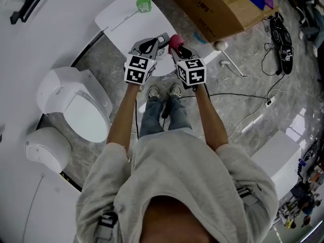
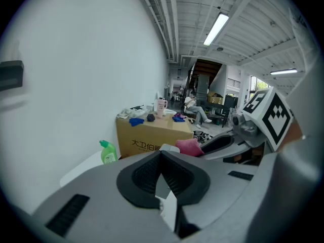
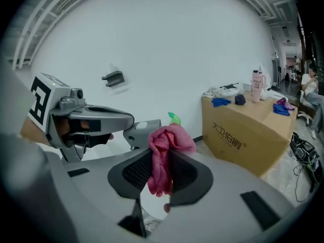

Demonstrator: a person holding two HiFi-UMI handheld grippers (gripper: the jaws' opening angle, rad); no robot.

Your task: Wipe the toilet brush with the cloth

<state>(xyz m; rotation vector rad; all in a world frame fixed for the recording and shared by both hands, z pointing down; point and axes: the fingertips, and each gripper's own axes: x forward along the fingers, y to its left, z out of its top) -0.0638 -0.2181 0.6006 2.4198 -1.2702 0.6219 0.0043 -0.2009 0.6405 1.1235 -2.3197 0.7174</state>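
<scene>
A pink cloth (image 1: 175, 39) (image 3: 164, 140) hangs bunched between the jaws of my right gripper (image 1: 174, 44) (image 3: 161, 156), which is shut on it. Close to its left, my left gripper (image 1: 163, 37) (image 2: 161, 153) has its jaw tips touching with nothing held; only a pale surface shows through the gap behind the tips. Both grippers are held up over the near end of a white platform (image 1: 121, 19). A brush with a rounded pale head (image 1: 219, 46) and a thin white handle, probably the toilet brush, lies on the floor to the right, away from both grippers.
A white toilet (image 1: 76, 103) stands at the left by the wall. A green bottle (image 1: 144, 3) (image 2: 107, 153) sits on the platform's far end. A cardboard box (image 1: 223, 4) (image 3: 248, 133) with small items on top is at the back right. Cables (image 1: 253, 115) run across the floor.
</scene>
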